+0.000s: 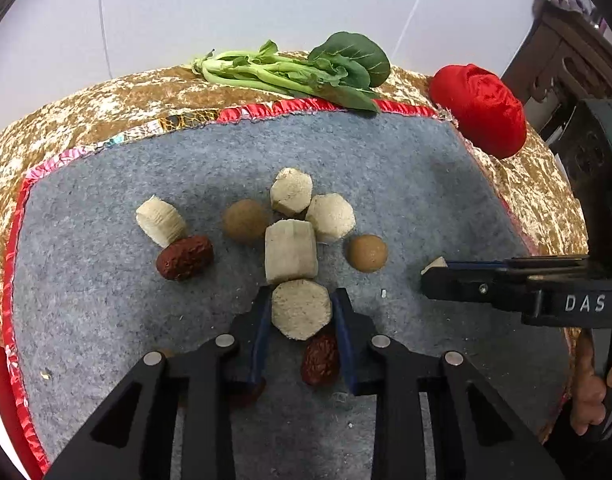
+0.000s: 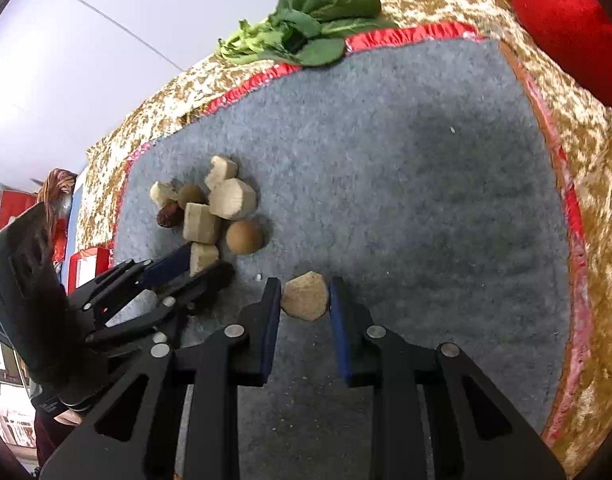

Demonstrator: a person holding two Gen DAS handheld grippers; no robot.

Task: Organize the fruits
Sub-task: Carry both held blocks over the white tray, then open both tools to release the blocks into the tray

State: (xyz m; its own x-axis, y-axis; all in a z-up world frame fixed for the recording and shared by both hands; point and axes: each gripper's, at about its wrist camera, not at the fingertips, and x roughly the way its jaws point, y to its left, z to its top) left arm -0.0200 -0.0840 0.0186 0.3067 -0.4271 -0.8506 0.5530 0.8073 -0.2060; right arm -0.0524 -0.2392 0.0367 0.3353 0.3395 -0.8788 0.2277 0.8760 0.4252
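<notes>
Left gripper clamped on hexagonal beige block; right gripper clamped on another beige block, grey mat.

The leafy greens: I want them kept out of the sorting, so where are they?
The leafy greens lie at the far edge, half on the gold cloth beyond the grey mat, left of the red cushion.

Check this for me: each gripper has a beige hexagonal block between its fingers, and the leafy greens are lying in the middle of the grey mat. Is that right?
Not quite. The leafy greens lie at the far edge of the grey mat, mostly on the gold cloth, as the left wrist view shows. The rest holds: the left gripper and right gripper each have a beige hexagonal block between their fingers.
</notes>
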